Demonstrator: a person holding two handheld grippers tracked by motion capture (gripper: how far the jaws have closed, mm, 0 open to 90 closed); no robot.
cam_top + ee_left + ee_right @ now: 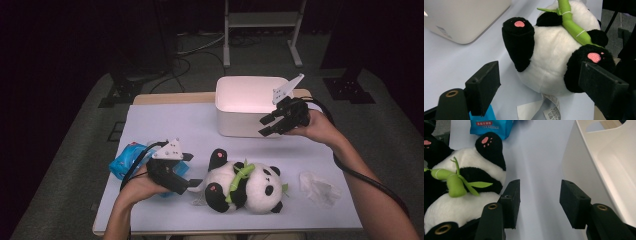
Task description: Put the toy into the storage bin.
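Observation:
A plush panda [245, 187] lies on its back near the table's front edge, hugging a green bamboo stalk [239, 177]. My left gripper [189, 170] is open just left of the panda's feet, its jaws wide apart with the panda's rump [549, 65] beyond them. My right gripper [267, 126] is open and held above the table at the front right corner of the white bin [250, 107]. In the right gripper view the panda [461, 187] lies to the left and the bin wall [584, 167] to the right.
A blue packet [125, 161] lies under my left hand at the table's left side. A crumpled clear wrapper [317, 186] sits at the front right. A fabric tag [550, 107] trails from the panda's underside. The pale blue table top [170, 125] stretches between bin and packet.

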